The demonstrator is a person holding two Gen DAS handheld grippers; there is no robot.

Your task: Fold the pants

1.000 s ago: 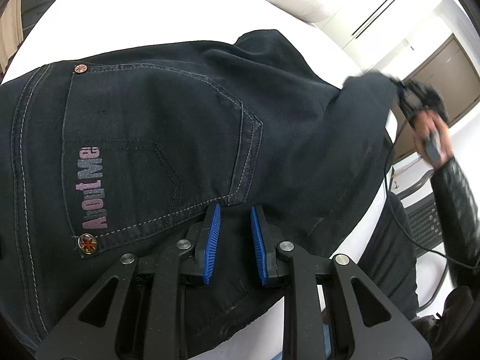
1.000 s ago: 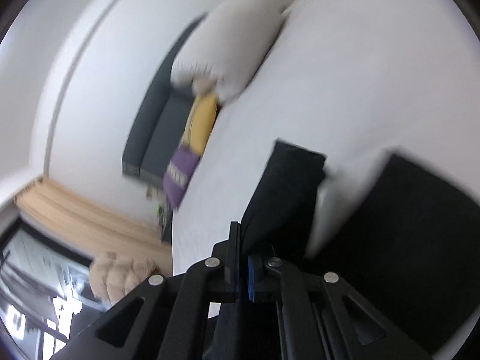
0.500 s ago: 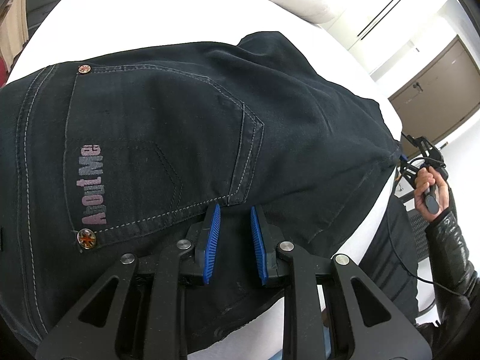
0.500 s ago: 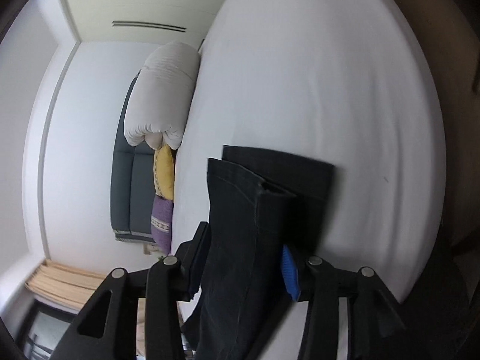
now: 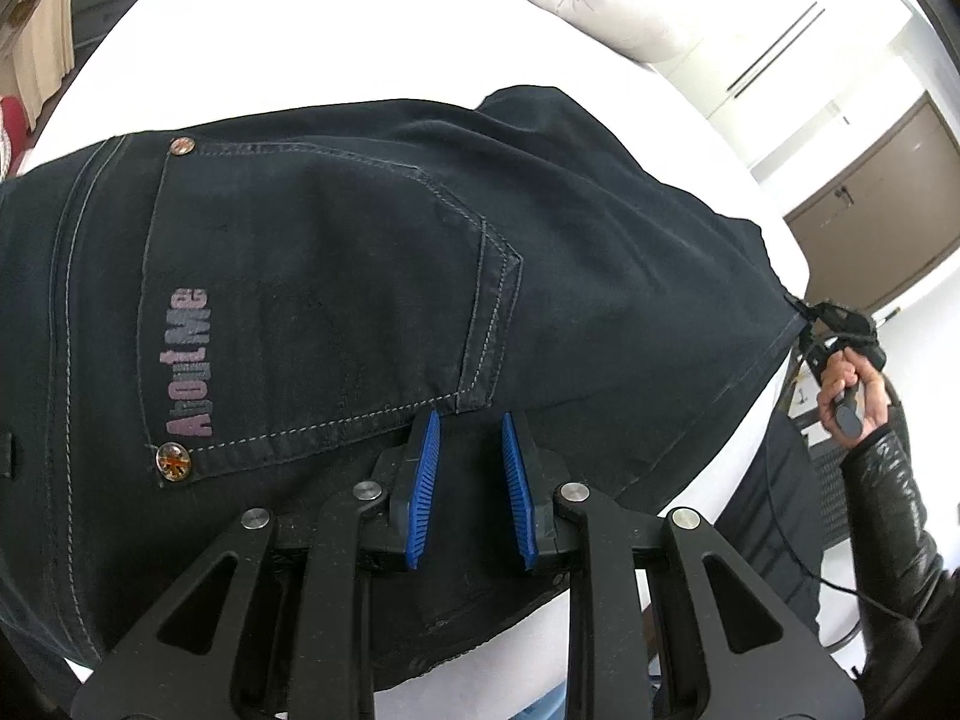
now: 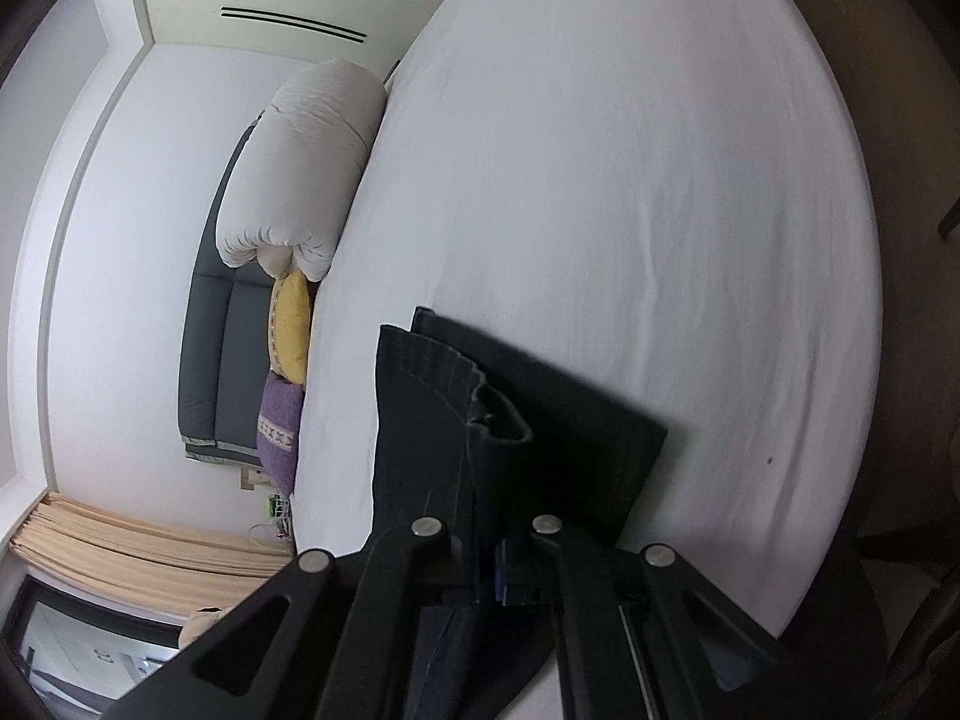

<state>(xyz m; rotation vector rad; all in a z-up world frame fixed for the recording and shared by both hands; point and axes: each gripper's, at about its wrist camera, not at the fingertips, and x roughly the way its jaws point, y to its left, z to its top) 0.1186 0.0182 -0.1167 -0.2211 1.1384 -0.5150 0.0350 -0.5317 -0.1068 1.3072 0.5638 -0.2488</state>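
So the pants (image 5: 372, 276) are spread across the white bed (image 6: 630, 180), back pocket up, waist end by my left claw (image 5: 467, 474) and the leg hems out by my right claw (image 6: 489, 564). Looks like I'm at the first lengthwise fold: right claw is clamped tight on the hem end, fabric pinched between the pads. Left claw sits with a narrow gap just below the pocket, resting on or right over the denim; I don't see any cloth actually caught between its blue pads, so I'd say it's holding nothing. Next move, I reckon, is carrying the hems over toward the waist while the left end stays put, keeping the edges lined up. Rest of the room: a rolled duvet (image 6: 306, 162) and yellow pillow (image 6: 291, 324) at the headboard, wardrobe doors (image 5: 888, 180) behind.
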